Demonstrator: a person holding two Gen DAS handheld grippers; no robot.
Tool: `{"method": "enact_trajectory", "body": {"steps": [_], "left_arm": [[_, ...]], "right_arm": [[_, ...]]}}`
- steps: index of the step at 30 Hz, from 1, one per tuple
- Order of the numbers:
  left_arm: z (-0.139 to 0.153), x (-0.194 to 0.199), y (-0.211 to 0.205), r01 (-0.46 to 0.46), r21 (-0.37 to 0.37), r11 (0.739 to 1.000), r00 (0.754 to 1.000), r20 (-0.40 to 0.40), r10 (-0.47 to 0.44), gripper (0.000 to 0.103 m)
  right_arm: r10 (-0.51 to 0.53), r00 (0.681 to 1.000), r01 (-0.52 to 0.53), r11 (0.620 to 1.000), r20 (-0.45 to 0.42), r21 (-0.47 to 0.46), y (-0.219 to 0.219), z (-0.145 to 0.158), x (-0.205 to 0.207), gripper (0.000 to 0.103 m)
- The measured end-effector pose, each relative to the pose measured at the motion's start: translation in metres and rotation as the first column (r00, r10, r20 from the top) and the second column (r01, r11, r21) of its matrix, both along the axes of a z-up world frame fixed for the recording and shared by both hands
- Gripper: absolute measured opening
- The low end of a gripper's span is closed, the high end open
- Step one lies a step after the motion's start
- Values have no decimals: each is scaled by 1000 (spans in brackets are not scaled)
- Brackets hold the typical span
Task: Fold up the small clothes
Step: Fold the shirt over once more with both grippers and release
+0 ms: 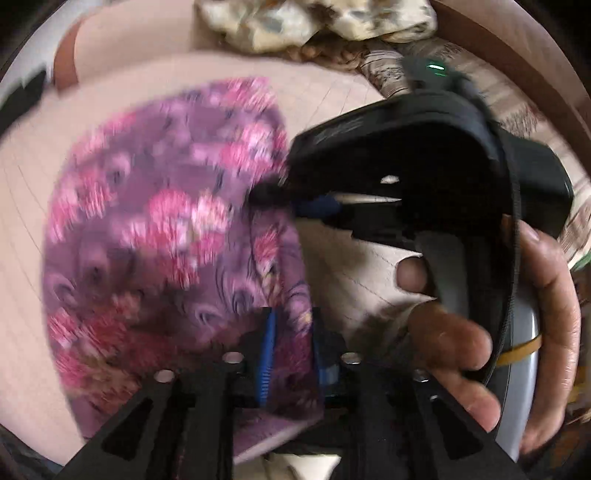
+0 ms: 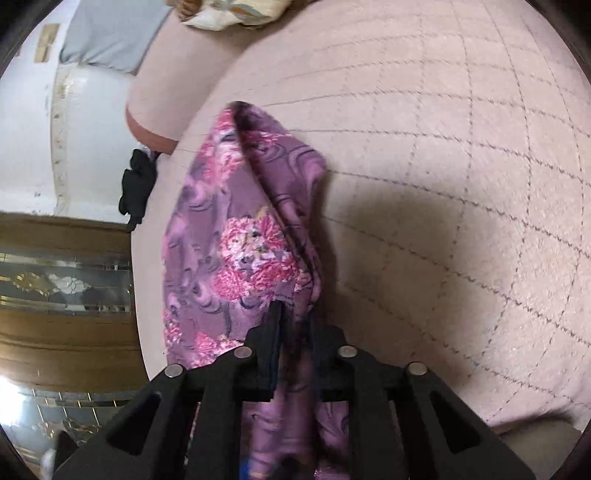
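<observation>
Between the closed fingers of my left gripper [image 1: 291,354], a fold of the purple floral garment [image 1: 166,236] is pinched, blue pads pressing the cloth from both sides. From that grip the fabric spreads away to the left, blurred, over the pink quilted bedspread [image 1: 332,99]. Just to the right, my right gripper [image 1: 277,194] comes in from the side with its tips clamped on the same garment's edge; my right hand [image 1: 517,325] wraps the black handle behind it.

Seen from the right wrist camera, my right gripper [image 2: 291,332] has its jaws nearly together on the purple floral garment [image 2: 243,229], which rises from the fingers as a tented fold, hanging above the pink quilted bedspread [image 2: 461,166] and casting a shadow on it. A patterned cream bundle of cloth [image 1: 317,22] lies at the bed's far edge. Off the bed's left side stand a white wall [image 2: 74,147] and a wooden cabinet with glass panels [image 2: 62,295].
</observation>
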State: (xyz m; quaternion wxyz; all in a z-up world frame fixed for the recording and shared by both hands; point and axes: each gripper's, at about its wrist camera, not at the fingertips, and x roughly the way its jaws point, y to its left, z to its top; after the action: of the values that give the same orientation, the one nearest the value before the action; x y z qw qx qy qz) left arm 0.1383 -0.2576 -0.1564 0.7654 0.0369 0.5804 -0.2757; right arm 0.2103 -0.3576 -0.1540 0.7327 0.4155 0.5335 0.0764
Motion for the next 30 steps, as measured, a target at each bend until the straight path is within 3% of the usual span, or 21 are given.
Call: {"method": "enact_trajectory", "body": {"steps": [3,5,7,10,15,18,20,21,25,29,30], "left_arm": [[15,-6,26,-34,-80,996,999,-43,31,34],[35,-11,43,-50,-100,994,999,11,51,48],[52,-13,64,-88,-86,992,991,92,95,64],[57,-6,91,-174,-4,985,971,168,173,65],[28,0,119,-236,39,971,967,109,230,65],[-1,2,127,-251,81,964,967,74,246,65],[-19,2,132,-252,105,962,968,45,248,68],[-25,0,136,-250,122,961,968,24,249,69],[-28,-15,155,-242,50,969,969,-36,244,70],[-34,-26,179,-251,-12,968,965,-80,249,70],[-31,-29,184,-255,-26,967,965,-69,252,62]], "right_arm": [[-29,999,29,999,24,19,-7,2,0,37],[-56,997,55,998,60,11,-15,9,-3,48],[-65,993,65,998,98,-1,-18,18,-9,48],[8,989,-1,999,149,-45,-5,37,-19,48],[120,985,-95,977,126,-191,34,51,-52,47],[103,994,-87,939,29,-332,48,32,-69,45],[101,992,-123,927,-80,-353,55,10,-69,37],[108,990,-134,926,-92,-354,57,10,-69,37],[102,990,-132,915,-99,-381,63,14,-75,37],[123,992,-111,916,7,-386,65,23,-89,40],[122,990,-87,922,70,-378,64,32,-93,40]]}}
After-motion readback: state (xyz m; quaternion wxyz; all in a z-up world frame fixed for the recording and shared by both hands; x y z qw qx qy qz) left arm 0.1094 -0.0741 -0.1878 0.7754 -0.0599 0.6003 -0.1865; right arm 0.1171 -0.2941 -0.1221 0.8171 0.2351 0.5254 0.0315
